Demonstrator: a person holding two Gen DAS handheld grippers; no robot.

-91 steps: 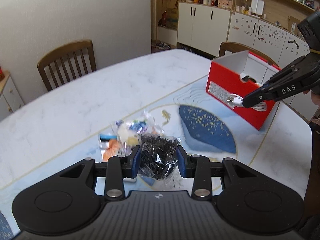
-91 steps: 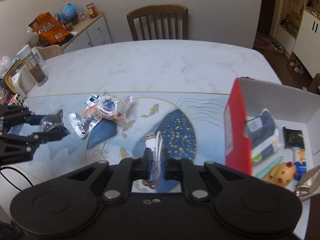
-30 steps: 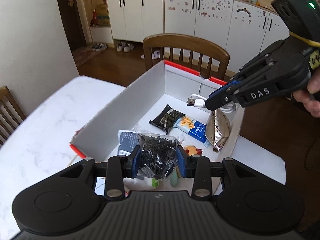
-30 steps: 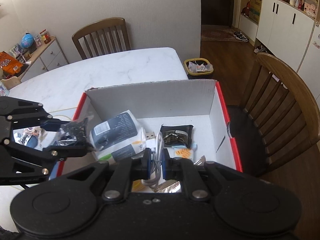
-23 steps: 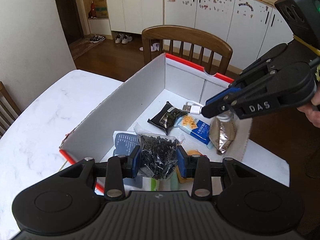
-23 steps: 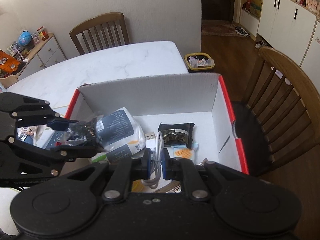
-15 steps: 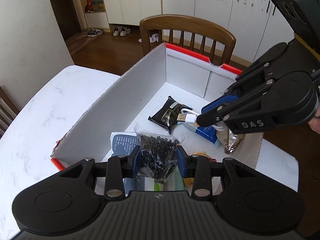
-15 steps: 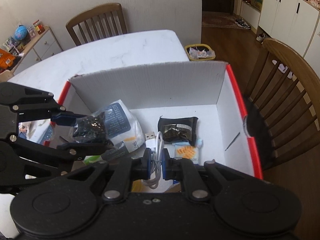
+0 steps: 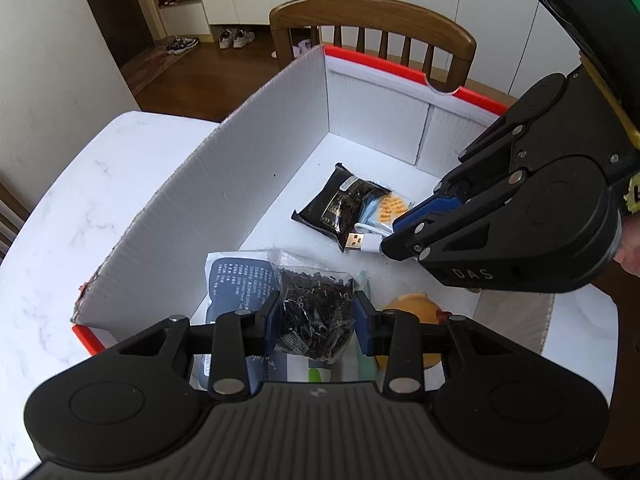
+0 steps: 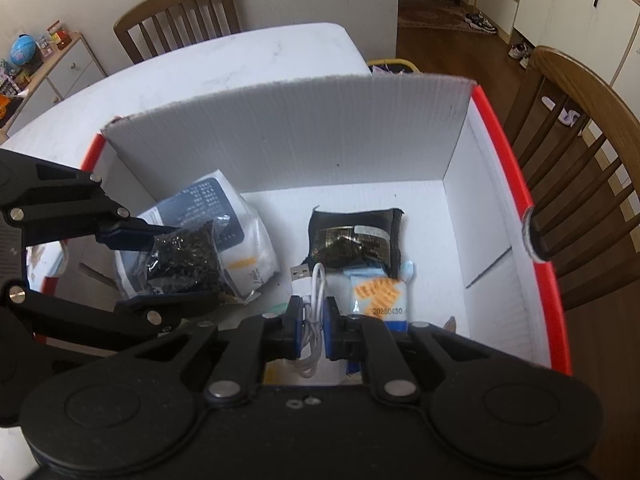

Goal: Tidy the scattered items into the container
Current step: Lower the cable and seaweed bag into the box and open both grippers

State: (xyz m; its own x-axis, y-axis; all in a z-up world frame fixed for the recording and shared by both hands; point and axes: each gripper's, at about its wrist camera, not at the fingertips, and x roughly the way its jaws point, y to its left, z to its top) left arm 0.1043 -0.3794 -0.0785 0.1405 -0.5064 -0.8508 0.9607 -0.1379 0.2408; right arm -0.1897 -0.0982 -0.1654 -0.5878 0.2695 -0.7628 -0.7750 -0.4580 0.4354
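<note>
The container (image 9: 248, 184), a white corrugated box with a red outside, stands on the white marble table (image 9: 60, 220) with a wooden chair (image 9: 372, 20) behind its far wall. In the left wrist view, the left gripper (image 9: 316, 316) hangs over the near end of the box, its jaws partly closed on a clear bag of small black parts (image 9: 316, 308) that bulges between the blue pads. Under it lie a dark blue and white pouch (image 9: 236, 284) and an orange-yellow item (image 9: 412, 308). Further in, a black packet (image 9: 340, 204) rests on the box floor beside a light blue packet with orange print (image 9: 390, 206). The right gripper (image 9: 390, 242) reaches in from the right, with the plug of a white USB cable (image 9: 362, 242) sticking out past its tips just above those packets. In the right wrist view, the right gripper (image 10: 312, 318) has its jaws pressed tight on the coiled white USB cable (image 10: 314, 300), inside the container (image 10: 288, 136). The black packet (image 10: 356, 240) and the light blue packet with orange print (image 10: 380, 296) lie just ahead of it. To the left, the left gripper (image 10: 168, 268) holds the bag of small black parts (image 10: 184, 260) over the dark blue and white pouch (image 10: 212, 200), which leans against the box's left wall.
</note>
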